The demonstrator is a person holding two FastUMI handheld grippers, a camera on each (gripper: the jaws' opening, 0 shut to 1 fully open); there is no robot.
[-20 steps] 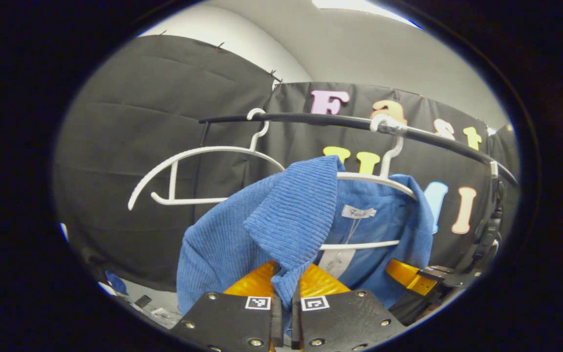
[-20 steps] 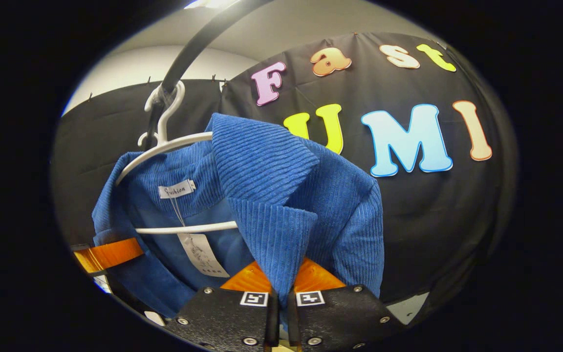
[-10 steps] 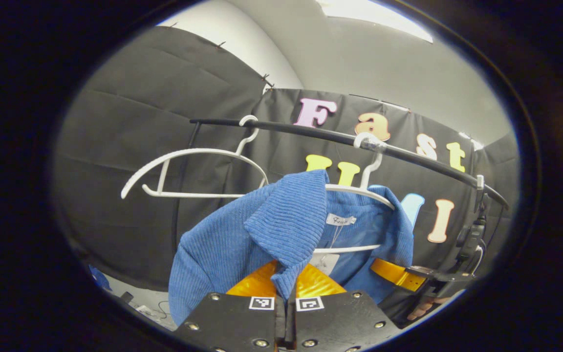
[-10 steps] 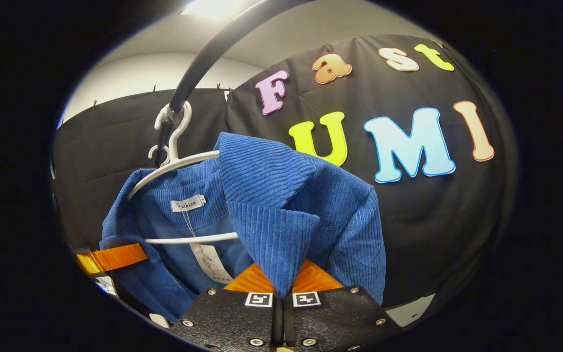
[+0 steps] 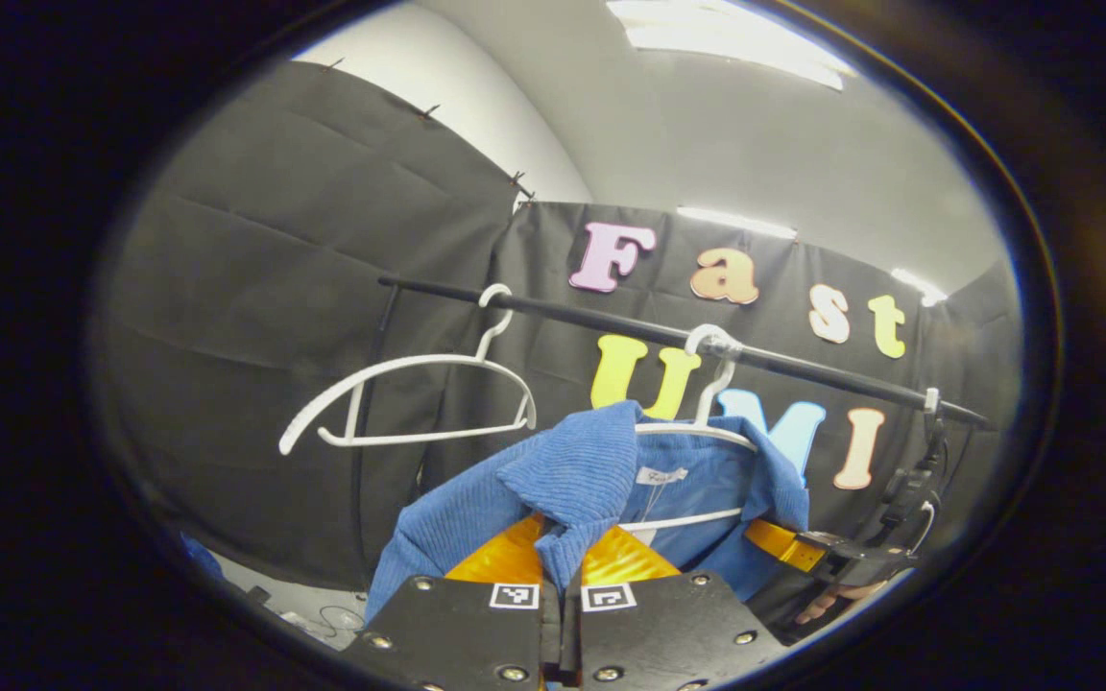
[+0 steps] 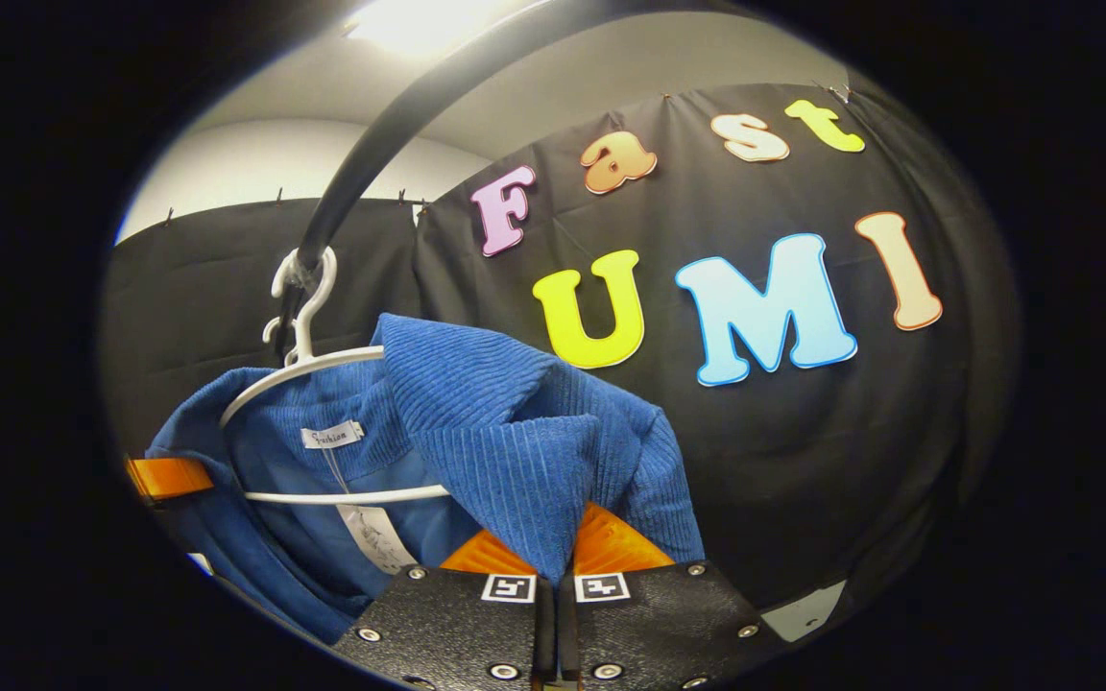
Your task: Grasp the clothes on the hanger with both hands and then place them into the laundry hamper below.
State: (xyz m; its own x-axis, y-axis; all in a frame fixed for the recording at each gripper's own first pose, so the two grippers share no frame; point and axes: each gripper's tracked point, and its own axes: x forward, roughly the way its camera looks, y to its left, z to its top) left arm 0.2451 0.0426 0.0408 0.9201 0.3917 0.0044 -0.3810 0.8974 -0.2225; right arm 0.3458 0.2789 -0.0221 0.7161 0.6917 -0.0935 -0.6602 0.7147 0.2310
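Pinching a collar flap of the blue corduroy jacket (image 5: 572, 475), the left gripper (image 5: 561, 597) points up toward the black rail (image 5: 611, 324), its two fingers drawn together on the ribbed cloth with no gap between them. In the right gripper view the right gripper (image 6: 545, 595) does the same on the other lapel of the jacket (image 6: 515, 441), fingers closed tight on the fold. That gripper shows again at the lower right of the left gripper view (image 5: 807, 552), with a hand (image 5: 827, 603) beneath it. The jacket hangs on a white hanger (image 5: 707, 437) whose hook sits over the rail; its collar is pulled forward at both sides, the inner lining, neck label and a paper tag (image 6: 375, 537) showing between the lapels, and the hanger's lower bar crosses the open front. A second white hanger (image 5: 409, 403), bare, hangs toward the rail's left end, apart from the jacket. Behind the rail the booth's black cloth wall (image 5: 303, 288) stands close, with pale ceiling and light panels above it.
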